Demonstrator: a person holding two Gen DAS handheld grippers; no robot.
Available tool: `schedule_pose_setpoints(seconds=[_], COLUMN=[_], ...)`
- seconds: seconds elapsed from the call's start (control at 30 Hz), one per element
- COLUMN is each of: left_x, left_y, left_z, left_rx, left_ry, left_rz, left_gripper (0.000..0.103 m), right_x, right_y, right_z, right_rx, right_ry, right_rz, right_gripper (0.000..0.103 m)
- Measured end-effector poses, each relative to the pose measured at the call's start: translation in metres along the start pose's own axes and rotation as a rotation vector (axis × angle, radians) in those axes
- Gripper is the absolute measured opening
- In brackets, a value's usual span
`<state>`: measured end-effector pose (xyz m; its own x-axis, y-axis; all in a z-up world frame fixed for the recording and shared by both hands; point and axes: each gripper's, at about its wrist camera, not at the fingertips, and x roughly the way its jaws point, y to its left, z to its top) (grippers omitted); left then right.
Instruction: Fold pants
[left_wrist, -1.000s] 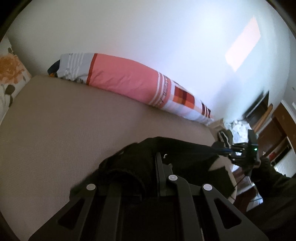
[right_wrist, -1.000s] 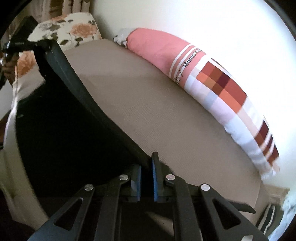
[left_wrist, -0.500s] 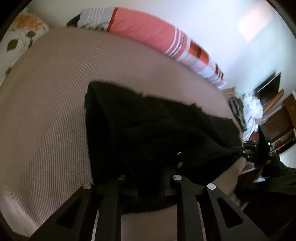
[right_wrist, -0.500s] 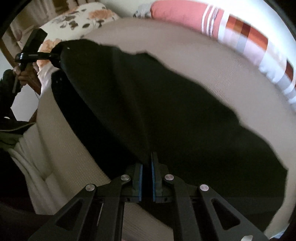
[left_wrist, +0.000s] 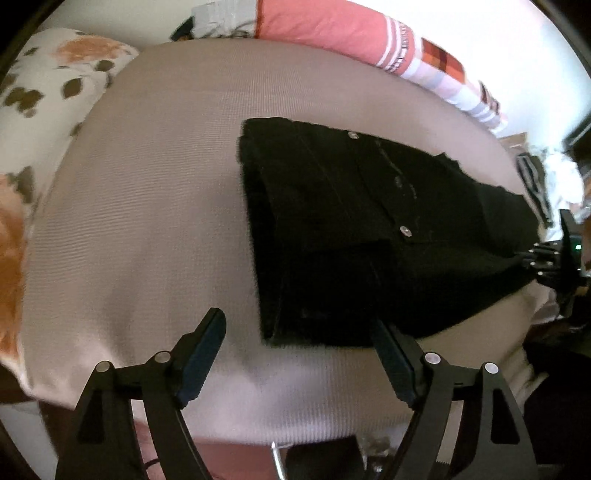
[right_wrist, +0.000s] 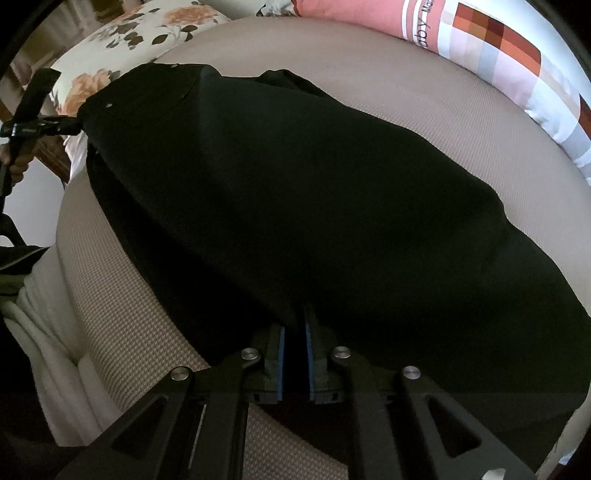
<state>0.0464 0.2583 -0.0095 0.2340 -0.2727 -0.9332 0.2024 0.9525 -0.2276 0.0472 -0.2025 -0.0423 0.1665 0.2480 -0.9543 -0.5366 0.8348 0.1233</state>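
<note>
**Pants laid down; left end released, right end not yet**

At the bottom of the left wrist view, the left gripper (left_wrist: 295, 343) has just been opening; its fingers are wide apart and hold nothing. The black pants (left_wrist: 369, 229) lie flat on the beige bed (left_wrist: 147, 221), filling the centre and right. In the right wrist view, the right gripper (right_wrist: 294, 354) is clamped on the cloth edge at bottom centre. I judge the next move is to release there, then pick corners for a fold. A pink pillow (left_wrist: 325, 26) lies farthest, at the top.

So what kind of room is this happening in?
Most likely a bedroom: the black pants lie on a beige bed, with a floral pillow at one end and a long pink striped bolster along the wall.
</note>
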Motion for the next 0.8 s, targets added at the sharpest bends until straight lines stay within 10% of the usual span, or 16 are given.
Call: schedule_pose_setpoints(seconds=[0.5, 0.67, 0.8], left_x=[0.012, 0.033, 0.015], left_y=[0.016, 0.021, 0.006], left_z=[-0.006, 0.004, 0.031], left_rx=[-0.64, -0.723, -0.611], left_ry=[0.038, 0.034, -0.06], left_rz=[-0.284, -0.249, -0.23], left_gripper=[0.079, 0.035, 0.019], right_x=[0.0, 0.0, -0.007], right_y=[-0.001, 0.0, -0.002], right_z=[-0.005, -0.008, -0.008], right_rx=[0.006, 0.032, 0.072], right_ry=[-0.03, -0.042, -0.06], right_rz=[0.003, 0.002, 0.001], right_gripper=[0.009, 0.009, 0.008])
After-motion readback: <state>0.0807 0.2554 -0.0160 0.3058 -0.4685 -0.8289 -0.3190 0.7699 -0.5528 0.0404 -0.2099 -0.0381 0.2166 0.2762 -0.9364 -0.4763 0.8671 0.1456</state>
